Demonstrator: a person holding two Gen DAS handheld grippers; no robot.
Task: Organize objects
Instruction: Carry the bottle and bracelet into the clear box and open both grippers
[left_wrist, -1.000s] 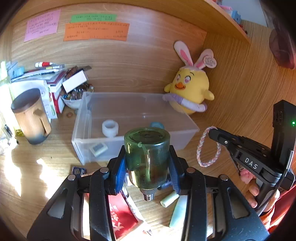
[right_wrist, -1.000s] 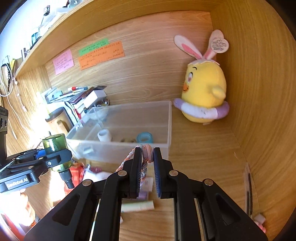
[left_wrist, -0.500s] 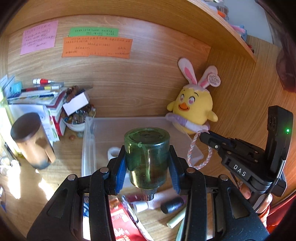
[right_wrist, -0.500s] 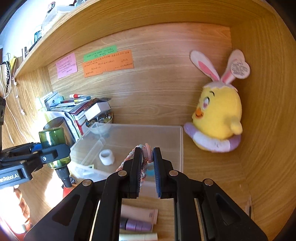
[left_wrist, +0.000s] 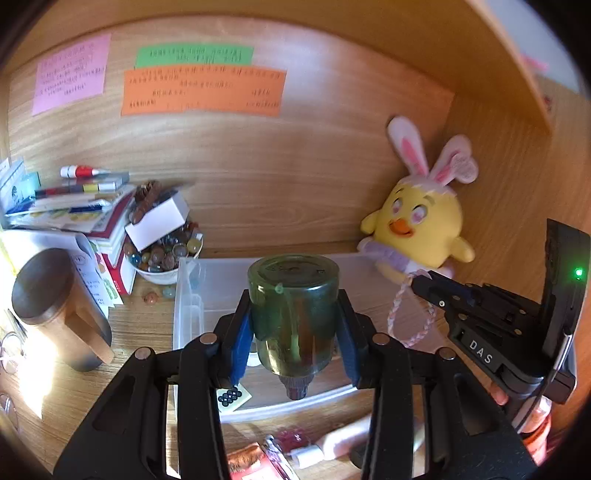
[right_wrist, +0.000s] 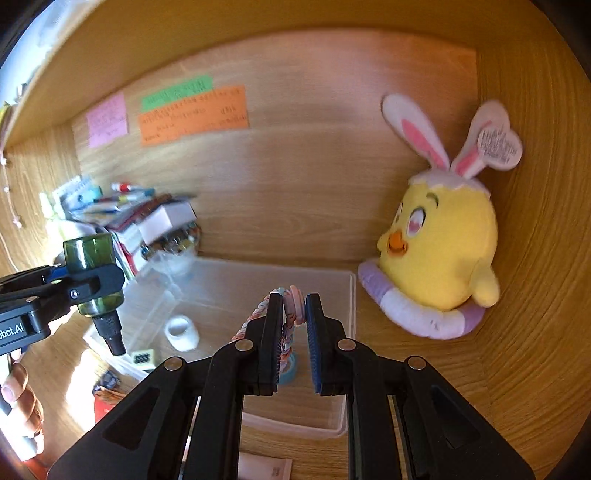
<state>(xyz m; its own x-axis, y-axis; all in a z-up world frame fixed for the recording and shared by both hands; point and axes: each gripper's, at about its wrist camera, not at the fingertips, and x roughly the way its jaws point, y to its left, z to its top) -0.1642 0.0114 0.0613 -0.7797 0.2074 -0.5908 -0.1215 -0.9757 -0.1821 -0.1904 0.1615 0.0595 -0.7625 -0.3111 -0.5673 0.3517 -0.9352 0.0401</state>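
Note:
My left gripper (left_wrist: 293, 328) is shut on a green glass bottle (left_wrist: 293, 310), cap end down, held above the clear plastic bin (left_wrist: 192, 310). It also shows in the right wrist view (right_wrist: 94, 273). My right gripper (right_wrist: 293, 325) holds a braided pink and white loop bracelet (right_wrist: 291, 314) between its jaws, over the bin (right_wrist: 349, 332); the jaws have parted a little. In the left wrist view the bracelet (left_wrist: 408, 314) hangs from the right gripper's tip. Inside the bin lie a white tape roll (right_wrist: 181, 332), a blue tape roll (right_wrist: 290, 371) and a small card (right_wrist: 142, 358).
A yellow chick plush with rabbit ears (right_wrist: 439, 254) sits at the back right corner. A bowl of marbles (left_wrist: 162, 258), stacked books with pens (left_wrist: 74, 206) and a brown mug (left_wrist: 55, 310) stand at the left. Small packets and tubes (left_wrist: 325, 443) lie in front of the bin.
Both grippers have moved forward, over the bin, each carrying its object. The right jaws have opened slightly around the bracelet.

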